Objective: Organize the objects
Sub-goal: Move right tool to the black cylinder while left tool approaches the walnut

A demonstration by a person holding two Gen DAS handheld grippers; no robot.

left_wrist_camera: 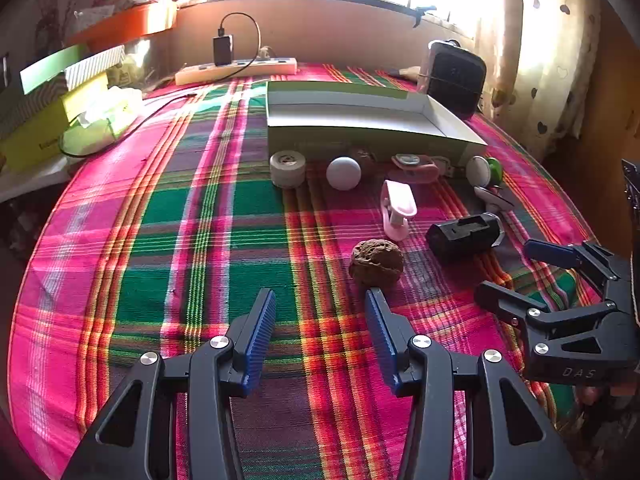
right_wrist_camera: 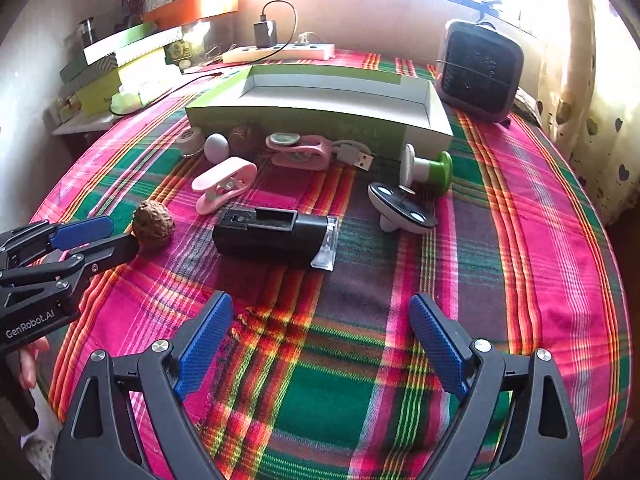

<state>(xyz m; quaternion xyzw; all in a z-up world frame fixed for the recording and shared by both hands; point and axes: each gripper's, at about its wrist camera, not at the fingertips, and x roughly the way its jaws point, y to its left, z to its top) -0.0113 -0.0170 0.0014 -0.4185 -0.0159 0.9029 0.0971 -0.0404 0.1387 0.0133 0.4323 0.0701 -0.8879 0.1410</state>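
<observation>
- Left wrist view shows the left claw (left_wrist_camera: pixel 320 312) spread open over the plaid tablecloth (left_wrist_camera: pixel 168 240), nothing between its blue pads, tilted down toward the table
- Just ahead of its right pad lies a brown walnut (left_wrist_camera: pixel 376 264), close to the pad's tip, though whether they touch I cannot tell
- Beyond the walnut sit a pink clip (left_wrist_camera: pixel 396 208) and a black box-like gadget (left_wrist_camera: pixel 464 236), near each other
- Along the front wall of an open green and white box (left_wrist_camera: pixel 360 120) stand a roll of tape (left_wrist_camera: pixel 287 169), a white ball (left_wrist_camera: pixel 343 173) and a second pink clip (left_wrist_camera: pixel 412 166)
- Right claw (left_wrist_camera: pixel 516 276) shows at the right edge of this view, its jaws parted and empty
- Right wrist view has the right claw (right_wrist_camera: pixel 320 328) wide open above bare cloth, with the black gadget (right_wrist_camera: pixel 276 236) lying ahead of it
- To the right of the gadget a dark oval piece with a white base (right_wrist_camera: pixel 402 208) lies beside a green and white spool (right_wrist_camera: pixel 428 168)
- Left claw (right_wrist_camera: pixel 104 236) enters from the left here, its tips just beside the walnut (right_wrist_camera: pixel 153 222)
- At the back stand a black fan heater (right_wrist_camera: pixel 478 70) and a white power strip (right_wrist_camera: pixel 280 53)
</observation>
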